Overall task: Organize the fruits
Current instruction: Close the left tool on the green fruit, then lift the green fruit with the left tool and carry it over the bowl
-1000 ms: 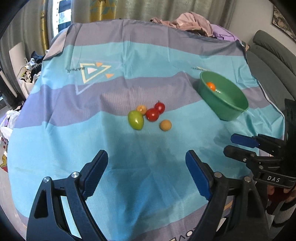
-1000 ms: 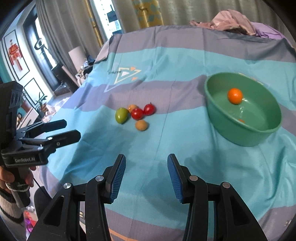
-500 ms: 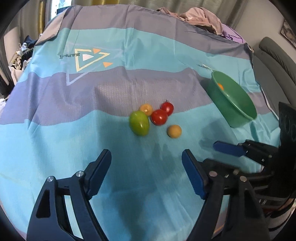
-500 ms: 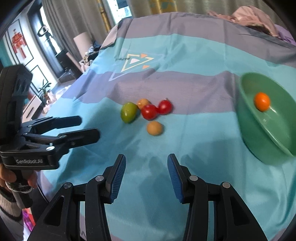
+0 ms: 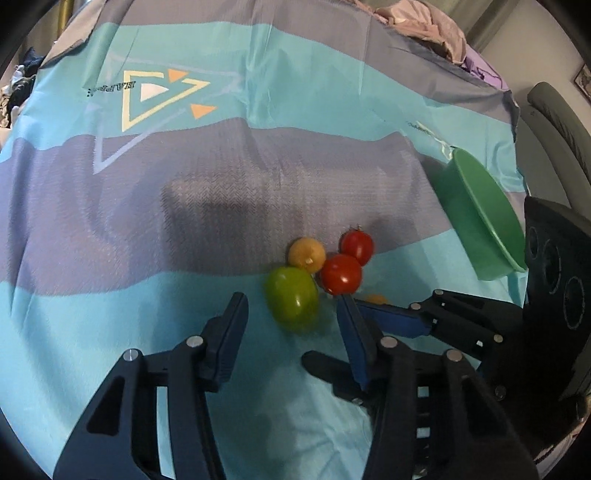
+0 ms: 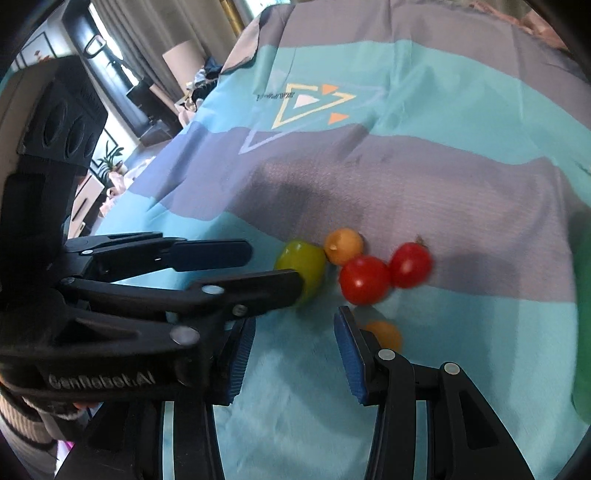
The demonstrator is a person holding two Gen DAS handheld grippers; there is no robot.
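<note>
Fruits cluster on the table's striped cloth (image 5: 110, 314), with the green fruit (image 5: 292, 298) leftmost beside two red tomatoes (image 5: 340, 274), and the left gripper (image 5: 291, 334), fingers closing but not yet touching, approaches it while the right gripper (image 6: 293, 352) hovers unclenched nearby, so next comes gripping and carrying to the green bowl (image 5: 480, 225).

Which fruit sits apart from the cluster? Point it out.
The small orange fruit, lying alone nearest the right tool; the green fruit, yellow-orange fruit and two red tomatoes huddle together.

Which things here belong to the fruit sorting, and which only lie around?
Job: oval green fruit, two round red tomatoes, two small orange fruits, green plastic bowl.
Lying about: striped cloth, pink clothes, grey sofa.
</note>
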